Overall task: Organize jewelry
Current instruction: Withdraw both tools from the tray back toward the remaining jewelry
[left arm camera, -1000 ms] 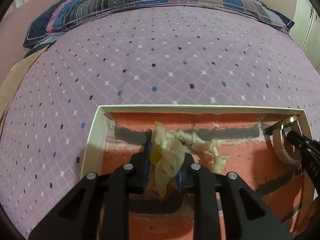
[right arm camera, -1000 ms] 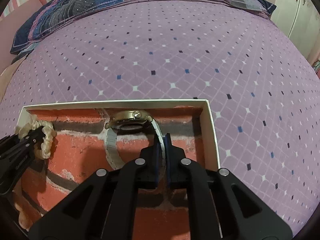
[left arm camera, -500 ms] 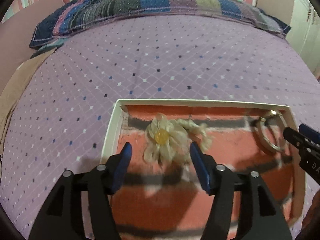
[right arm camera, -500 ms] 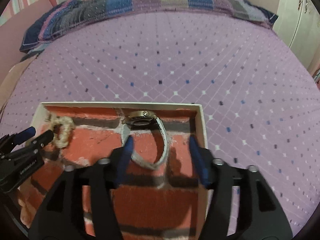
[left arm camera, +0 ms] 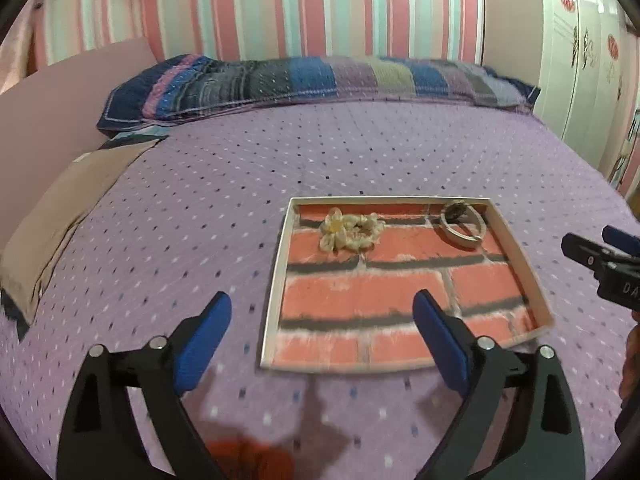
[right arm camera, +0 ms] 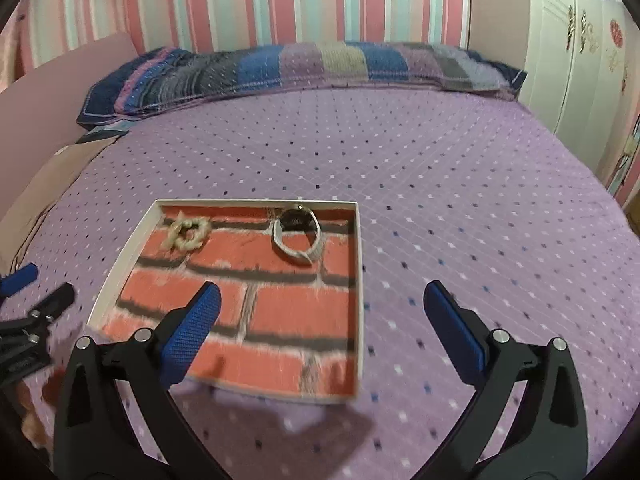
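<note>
Both grippers' fingers just opened wide, empty; scrunchie (left arm camera: 351,232), watch (right arm camera: 298,234) beyond, in tray (left arm camera: 276,280).

Purple diamond-print bedspread (left arm camera: 248,184), striped pillow (left arm camera: 304,80), striped wallpaper (left arm camera: 280,8), white wardrobe (right arm camera: 580,60)

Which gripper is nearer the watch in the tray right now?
Right. The watch lies at the tray's far right corner, ahead of the open right gripper. The open left gripper sits off the tray's left side, in line with the flower scrunchie.

left gripper (left arm camera: 322,318) jaws just opened wide, right gripper (right arm camera: 320,310) likewise
</note>
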Tool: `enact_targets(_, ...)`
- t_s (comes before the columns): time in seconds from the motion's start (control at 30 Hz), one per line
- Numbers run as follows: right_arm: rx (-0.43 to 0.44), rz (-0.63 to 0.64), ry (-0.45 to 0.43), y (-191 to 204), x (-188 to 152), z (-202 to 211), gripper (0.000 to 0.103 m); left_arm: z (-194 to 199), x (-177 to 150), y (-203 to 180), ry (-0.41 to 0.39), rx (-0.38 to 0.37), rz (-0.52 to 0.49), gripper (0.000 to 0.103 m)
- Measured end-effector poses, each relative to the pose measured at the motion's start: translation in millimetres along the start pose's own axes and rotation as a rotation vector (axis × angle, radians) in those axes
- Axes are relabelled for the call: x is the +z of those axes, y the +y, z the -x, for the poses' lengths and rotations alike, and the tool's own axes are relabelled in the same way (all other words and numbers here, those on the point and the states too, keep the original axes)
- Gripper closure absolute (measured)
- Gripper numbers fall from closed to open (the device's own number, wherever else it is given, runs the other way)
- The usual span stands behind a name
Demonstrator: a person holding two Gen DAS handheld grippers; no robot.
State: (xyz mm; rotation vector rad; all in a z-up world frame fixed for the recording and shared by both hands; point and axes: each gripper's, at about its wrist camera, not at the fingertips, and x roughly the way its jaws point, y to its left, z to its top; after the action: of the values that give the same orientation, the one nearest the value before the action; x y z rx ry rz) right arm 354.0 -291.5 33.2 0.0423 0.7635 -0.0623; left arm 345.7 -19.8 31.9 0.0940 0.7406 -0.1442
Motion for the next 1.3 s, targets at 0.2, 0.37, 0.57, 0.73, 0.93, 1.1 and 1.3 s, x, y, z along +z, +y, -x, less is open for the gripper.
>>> enact_targets(0.2, -0.028, 0.028, -0.115, -5.0, -49.9, 71.5, 0.004, 68.0, -47.1, 7.9, -0.058, -0.023, 0.021, 0.009)
enact_targets(0.37, -0.066, 0.021, -0.205, -18.9, -88.1, 126.0, 0.004, 114.0, -86.7, 13.6, -0.098, -0.024, 0.03, 0.009)
enact_targets(0.57, -0.074, -0.021, -0.202, -30.7, -131.5, 158.7, 0.004, 146.6, -126.3, 20.2, -0.107, -0.011, 0.059, 0.009)
enact_targets(0.73, -0.103, -0.031, -0.225, -25.8, -168.6, 175.9, 0.004, 159.9, -152.0, 23.2, -0.099, -0.012, 0.066, 0.009)
enact_targets(0.93, -0.123, -0.039, -0.238, -11.9, -206.5, 183.3, 0.004, 161.8, -183.0, 26.3, -0.076, -0.005, 0.073, 0.009)
enact_targets(1.1, -0.109, -0.021, -0.214, 3.5, -237.5, 179.4, 0.004, 156.5, -208.7, 21.5, -0.071, 0.02, 0.046, 0.009)
enact_targets(1.3, -0.086, -0.024, -0.186, 15.8, -266.5, 170.0, 0.004, 138.9, -234.9, 23.4, -0.037, 0.015, 0.05, 0.009)
